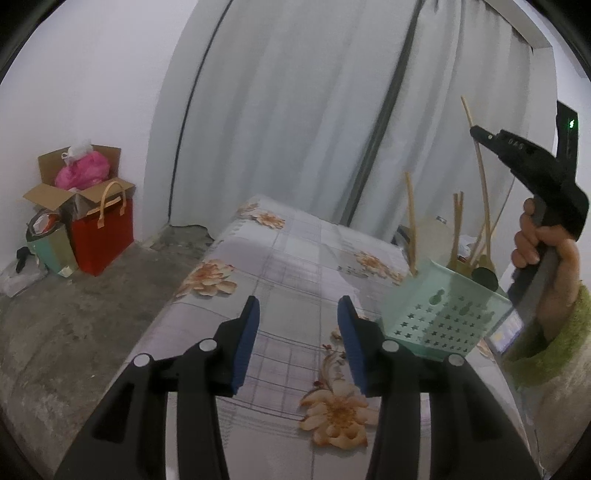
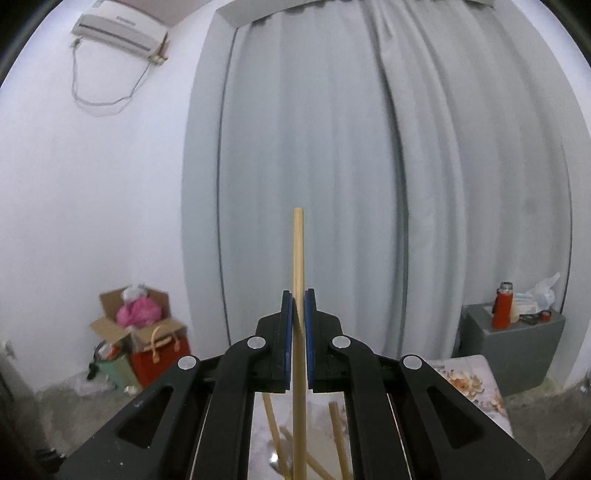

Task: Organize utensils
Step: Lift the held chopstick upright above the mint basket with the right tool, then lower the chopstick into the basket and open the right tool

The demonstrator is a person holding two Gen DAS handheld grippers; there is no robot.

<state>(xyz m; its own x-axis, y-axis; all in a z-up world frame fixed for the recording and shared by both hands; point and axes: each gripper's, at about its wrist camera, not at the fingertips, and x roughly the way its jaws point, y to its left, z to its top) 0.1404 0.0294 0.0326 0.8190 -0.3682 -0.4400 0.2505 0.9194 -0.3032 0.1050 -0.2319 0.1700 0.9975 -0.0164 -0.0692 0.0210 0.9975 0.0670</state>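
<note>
Grey concrete floor [image 1: 92, 295] lies at the left of the room, below a white wall [image 1: 92, 92]; on it stand an open cardboard box [image 1: 79, 177] with a pink bag [image 1: 83, 170] inside, and just beside it a red bag [image 1: 103, 236] with tan handles; pale grey curtains [image 1: 295, 110] hang behind; a flower-printed cloth [image 1: 277, 266] covers the work surface in the middle. In the right wrist view an air conditioner [image 2: 120, 31] sits high on the wall at the left; at the far right a grey box [image 2: 517, 347] carries a red bottle [image 2: 501, 306] and some small things that I cannot name.

The left gripper [image 1: 299, 332] hovers over the cloth with jaws wide apart and nothing between them; just to its right stands a mint-green perforated holder [image 1: 443, 317]; several wooden utensils [image 1: 458, 229] stand in it, handles up and leaning a little, and a dark round head shows at its rim.

The right gripper [image 2: 299, 332], held in the person's hand [image 1: 543, 243], is raised above the holder; its jaws are closed on one wooden stick [image 2: 298, 258]; the stick's long axis is about upright, one end pointing up past the fingertips and the other going down toward the utensils below.
</note>
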